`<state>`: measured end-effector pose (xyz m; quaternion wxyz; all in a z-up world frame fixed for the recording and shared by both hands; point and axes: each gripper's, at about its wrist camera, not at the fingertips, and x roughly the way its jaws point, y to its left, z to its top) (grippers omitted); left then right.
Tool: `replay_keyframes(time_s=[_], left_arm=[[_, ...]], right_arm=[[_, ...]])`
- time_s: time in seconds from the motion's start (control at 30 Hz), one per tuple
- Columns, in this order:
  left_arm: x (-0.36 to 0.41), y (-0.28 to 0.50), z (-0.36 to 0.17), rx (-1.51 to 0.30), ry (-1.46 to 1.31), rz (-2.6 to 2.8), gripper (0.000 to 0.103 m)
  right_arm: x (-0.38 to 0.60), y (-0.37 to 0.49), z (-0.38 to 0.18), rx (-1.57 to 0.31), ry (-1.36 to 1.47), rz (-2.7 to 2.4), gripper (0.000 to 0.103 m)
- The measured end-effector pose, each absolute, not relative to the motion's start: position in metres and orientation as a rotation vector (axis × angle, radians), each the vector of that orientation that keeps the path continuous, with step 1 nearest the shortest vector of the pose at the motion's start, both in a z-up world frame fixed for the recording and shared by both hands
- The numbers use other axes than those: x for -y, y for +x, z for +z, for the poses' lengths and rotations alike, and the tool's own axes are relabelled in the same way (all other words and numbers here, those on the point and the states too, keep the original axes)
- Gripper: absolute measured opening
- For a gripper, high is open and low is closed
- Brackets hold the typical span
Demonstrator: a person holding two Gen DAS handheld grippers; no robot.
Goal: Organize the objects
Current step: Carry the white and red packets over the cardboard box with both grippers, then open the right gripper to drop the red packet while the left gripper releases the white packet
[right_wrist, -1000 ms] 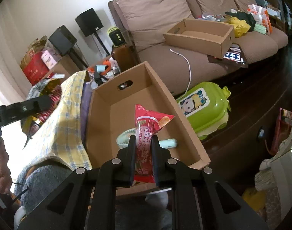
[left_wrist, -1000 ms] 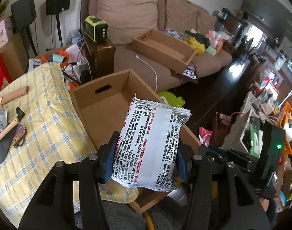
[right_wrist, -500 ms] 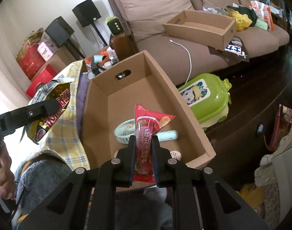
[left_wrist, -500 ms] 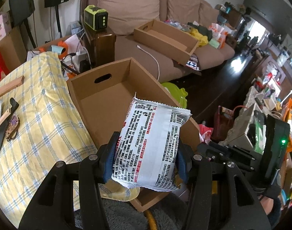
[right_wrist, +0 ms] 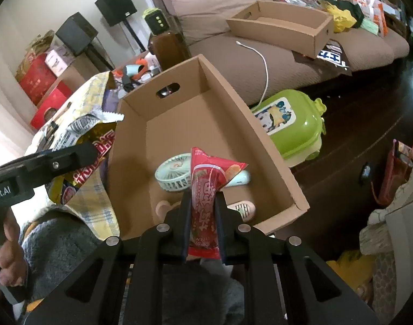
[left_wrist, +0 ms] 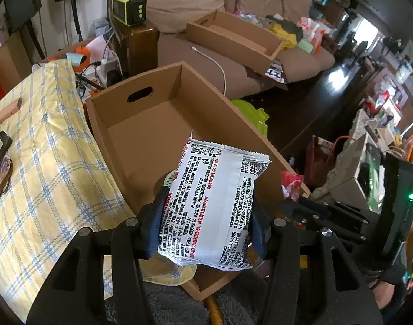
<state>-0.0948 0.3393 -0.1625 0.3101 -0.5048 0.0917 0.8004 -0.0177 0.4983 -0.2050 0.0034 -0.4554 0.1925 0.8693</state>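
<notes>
My left gripper (left_wrist: 205, 220) is shut on a white printed snack packet (left_wrist: 214, 200), held over the near end of an open cardboard box (left_wrist: 103, 124). The same packet shows its gold front in the right wrist view (right_wrist: 82, 146), left of the box (right_wrist: 260, 138). My right gripper (right_wrist: 202, 212) is shut on a slim red snack packet (right_wrist: 209, 187) above the box's near end. Inside the box lie a mint handheld fan (right_wrist: 174, 174) and a small pink-white device (right_wrist: 244, 208).
A yellow plaid cloth (left_wrist: 44, 162) covers the surface left of the box, with a dark tool (left_wrist: 0, 149) on it. A brown sofa (left_wrist: 233, 62) behind holds a second cardboard tray (left_wrist: 233, 38). A green toy case (right_wrist: 290, 119) lies on the dark floor to the right.
Both grippers, still holding their packets, have moved forward and closer to the box. The fan and the pink-white device inside have come into fuller view.
</notes>
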Motion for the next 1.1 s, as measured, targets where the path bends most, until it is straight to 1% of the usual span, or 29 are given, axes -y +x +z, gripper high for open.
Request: replay_keyframes(time_s=[0.2,0.3,0.43,0.5,0.57,0.6,0.9,0.97,1.0,1.03,1.1], left_arm=[[-0.338,-0.099,-0.17,-0.232,-1.363,2.112,0.05],[-0.338,-0.099,-0.169,-0.243,-1.357,2.114,0.05],[-0.34,-0.099,-0.17,-0.256,-1.363,2.111,0.05],[-0.34,-0.1,-0.172,-0.258,-1.376,2.11,0.05],[-0.341,-0.101,-0.172,-0.251,-1.381,2.109,0.05],[-0.341,-0.101,-0.172,-0.247,-1.381,2.109,0.05],[-0.354,-0.106,-0.182,-0.268,-1.429,2.093,0.051],[-0.359,-0.109,-0.188,-0.302,-1.468,2.087,0.058],[-0.36,-0.109,-0.19,-0.321,-1.484,2.094,0.069],[-0.361,-0.108,-0.191,-0.333,-1.488,2.104,0.076],[-0.362,-0.104,-0.19,-0.337,-1.472,2.122,0.081]], right_arm=[[-0.501,-0.019,-0.21,-0.614,-1.448,2.685,0.016],[-0.501,-0.02,-0.211,-0.612,-1.449,2.669,0.018],[-0.501,-0.019,-0.212,-0.626,-1.447,2.662,0.028],[-0.504,-0.017,-0.208,-0.676,-1.415,2.67,0.03],[-0.507,-0.016,-0.205,-0.718,-1.388,2.677,0.039],[-0.508,-0.014,-0.203,-0.722,-1.368,2.68,0.041],[-0.513,-0.014,-0.203,-0.755,-1.357,2.638,0.044],[-0.514,-0.013,-0.204,-0.762,-1.355,2.629,0.045],[-0.515,-0.013,-0.204,-0.764,-1.355,2.625,0.046],[-0.515,-0.013,-0.204,-0.767,-1.355,2.621,0.046],[-0.517,-0.013,-0.204,-0.768,-1.356,2.614,0.048]])
